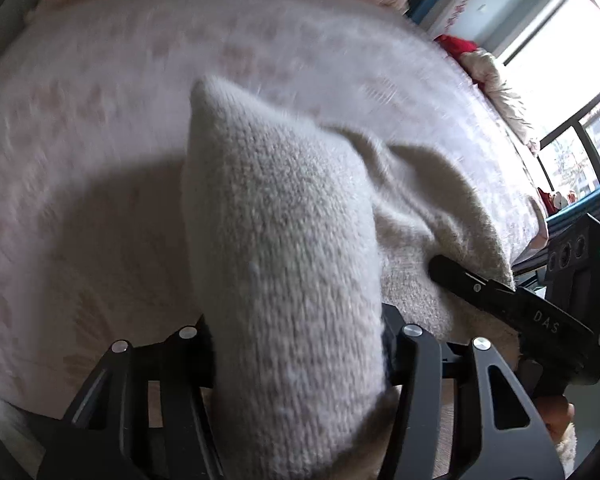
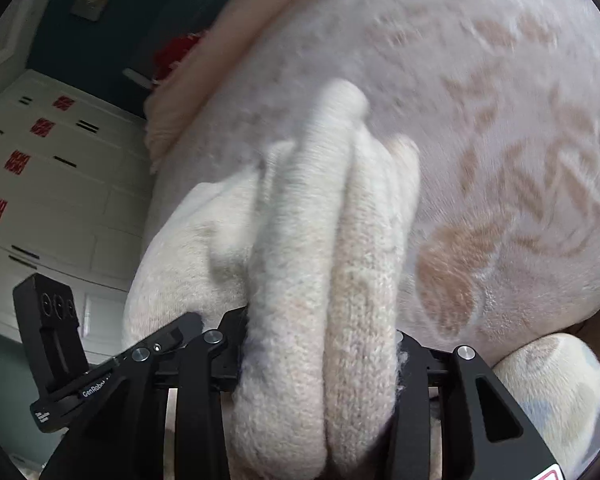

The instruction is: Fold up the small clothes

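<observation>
I have the cream knitted wool garment (image 1: 284,240) bunched and clamped in both my left hand-held gripper (image 1: 300,344) and right hand-held gripper (image 2: 320,360), its length running away above the pink patterned bed (image 1: 100,120).

A home bedroom: patterned pink bedspread (image 1: 100,160), white wardrobe doors (image 2: 60,184), bright window (image 1: 572,40).
</observation>
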A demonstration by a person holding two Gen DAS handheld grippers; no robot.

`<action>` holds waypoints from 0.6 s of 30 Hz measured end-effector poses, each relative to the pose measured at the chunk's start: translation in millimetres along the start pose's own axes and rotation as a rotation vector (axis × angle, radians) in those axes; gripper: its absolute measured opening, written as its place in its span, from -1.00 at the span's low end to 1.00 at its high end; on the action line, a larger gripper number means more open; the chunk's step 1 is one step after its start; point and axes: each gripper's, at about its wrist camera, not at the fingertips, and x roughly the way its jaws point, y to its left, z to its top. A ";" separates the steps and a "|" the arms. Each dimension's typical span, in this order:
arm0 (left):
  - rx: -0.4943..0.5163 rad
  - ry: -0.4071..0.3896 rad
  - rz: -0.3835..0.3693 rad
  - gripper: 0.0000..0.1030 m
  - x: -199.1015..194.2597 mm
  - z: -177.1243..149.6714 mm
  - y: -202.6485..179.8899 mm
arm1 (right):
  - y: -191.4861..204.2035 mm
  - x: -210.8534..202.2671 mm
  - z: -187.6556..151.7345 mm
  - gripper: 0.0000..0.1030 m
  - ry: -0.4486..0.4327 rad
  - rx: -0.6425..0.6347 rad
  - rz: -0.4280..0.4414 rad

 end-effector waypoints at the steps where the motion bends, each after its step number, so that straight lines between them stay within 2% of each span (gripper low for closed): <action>1: 0.021 -0.022 0.001 0.02 -13.9 4.3 -6.4 | 11.4 -13.5 0.8 -0.27 -0.029 -0.017 0.010; 9: 0.139 -0.260 -0.027 0.03 -124.8 28.5 -56.8 | 91.4 -111.9 12.1 -0.27 -0.269 -0.163 0.075; 18: 0.253 -0.584 -0.101 0.09 -269.1 25.6 -88.7 | 187.1 -233.0 5.5 -0.25 -0.551 -0.399 0.190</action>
